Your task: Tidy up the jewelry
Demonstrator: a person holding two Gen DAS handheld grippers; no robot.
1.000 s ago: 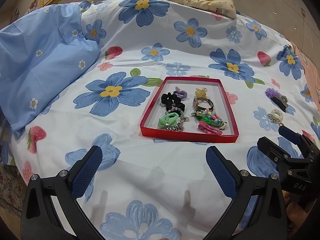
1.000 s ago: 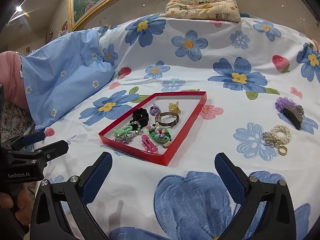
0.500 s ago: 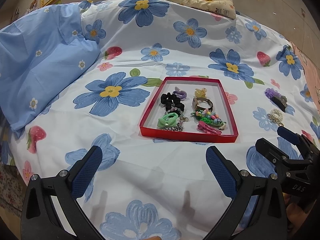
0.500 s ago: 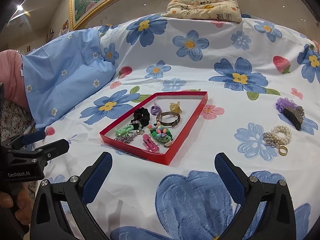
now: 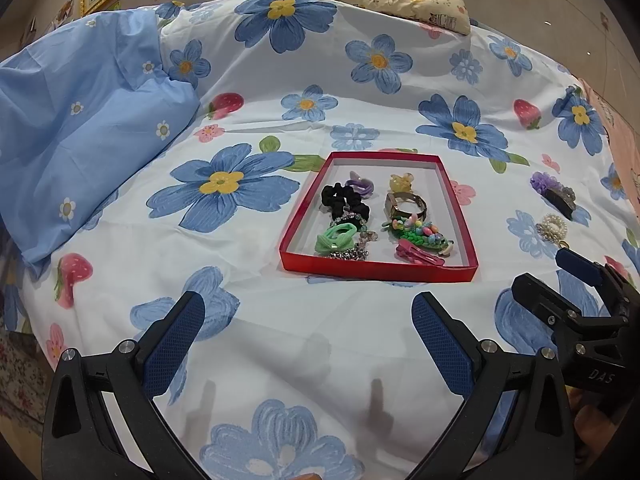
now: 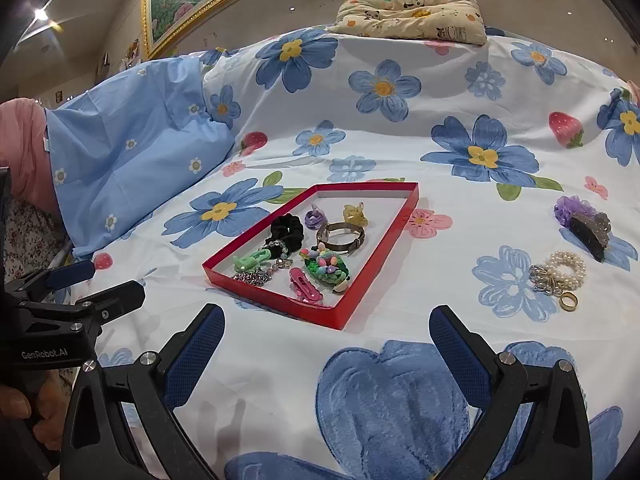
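A red tray (image 5: pixel 378 270) (image 6: pixel 276 306) lies on the flowered bedspread and holds a black scrunchie (image 5: pixel 344 200), a green hair tie (image 5: pixel 335 237), a metal cuff (image 5: pixel 406 204), a pink clip (image 6: pixel 305 284) and other small pieces. To its right on the cloth lie a pearl bracelet (image 6: pixel 567 266), a gold ring (image 6: pixel 568 301), a silver charm (image 6: pixel 543 279) and a dark claw clip with a purple scrunchie (image 6: pixel 588 224). My left gripper (image 5: pixel 308 338) is open and empty, short of the tray. My right gripper (image 6: pixel 326 354) is open and empty, near the tray's front corner.
A blue pillow (image 5: pixel 80 136) rises at the left. A folded patterned cushion (image 6: pixel 412 16) sits at the far edge of the bed by the wall. A hand (image 6: pixel 24 404) holds the left gripper's handle at the lower left of the right wrist view.
Both grippers have hardly moved; the right wrist view has crept slightly forward and everything on the bed lies as before.
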